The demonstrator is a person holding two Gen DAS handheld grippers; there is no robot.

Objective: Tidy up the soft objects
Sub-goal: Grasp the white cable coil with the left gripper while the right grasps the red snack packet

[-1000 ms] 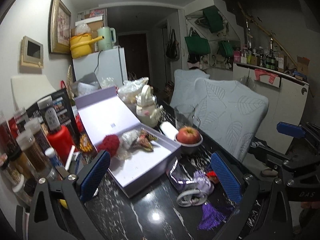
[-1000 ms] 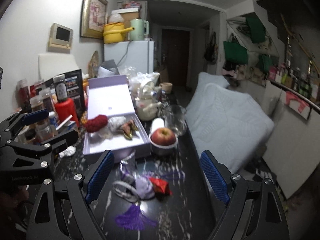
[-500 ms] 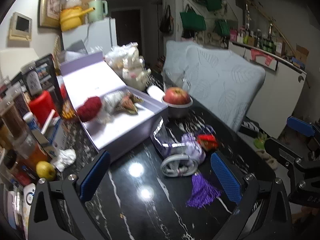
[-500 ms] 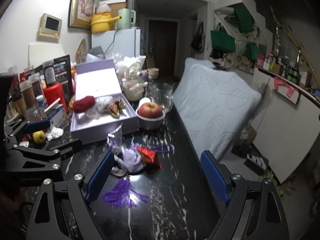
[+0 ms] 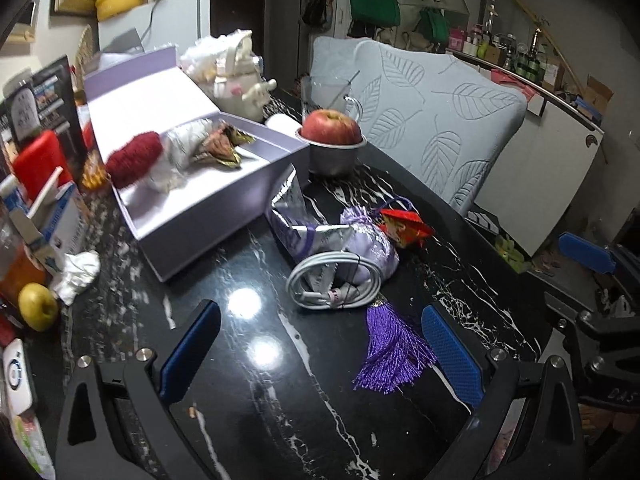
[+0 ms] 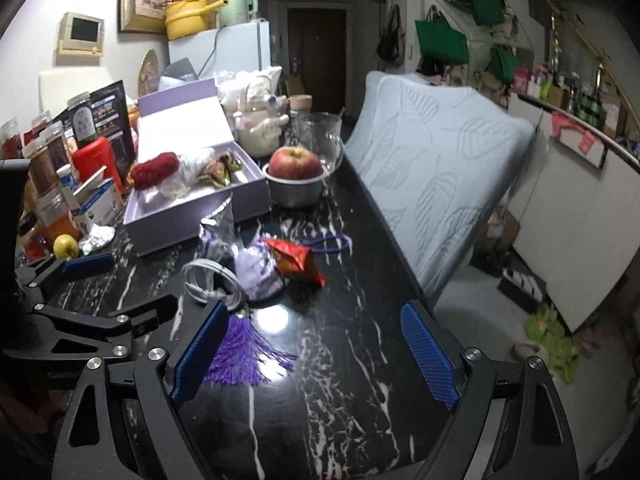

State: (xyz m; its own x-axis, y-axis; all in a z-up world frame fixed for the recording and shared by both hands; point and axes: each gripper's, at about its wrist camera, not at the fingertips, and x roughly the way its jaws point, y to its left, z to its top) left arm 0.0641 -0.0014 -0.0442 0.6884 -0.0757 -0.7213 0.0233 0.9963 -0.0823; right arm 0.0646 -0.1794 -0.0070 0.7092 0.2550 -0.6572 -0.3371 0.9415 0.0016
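An open lilac box [image 5: 208, 200] [image 6: 192, 208] on the black marble table holds a red knitted piece [image 5: 134, 158] [image 6: 154, 170], a clear wrapped bundle and a brown-gold sachet [image 5: 220, 146]. In front of it lie a lilac sachet [image 5: 370, 246] [image 6: 258, 270] with a purple tassel [image 5: 390, 354] [image 6: 240, 354], a small red sachet [image 5: 404, 226] [image 6: 296, 258], a plastic bag and a coiled white cable [image 5: 332, 282]. My left gripper [image 5: 320, 356] is open and empty, just short of the cable. My right gripper [image 6: 314, 360] is open and empty, near the tassel.
A metal bowl with a red apple [image 5: 330, 132] [image 6: 296, 164] stands right of the box, a glass jug and a white teapot behind it. Bottles, a red container, a carton and a yellow apple [image 5: 38, 306] crowd the left edge. A leaf-patterned cushion [image 6: 436, 176] leans on the right.
Both grippers have drawn back toward the near end of the table and tilted down; the sachets, cable and tassel now lie closer in front. Both stay open.
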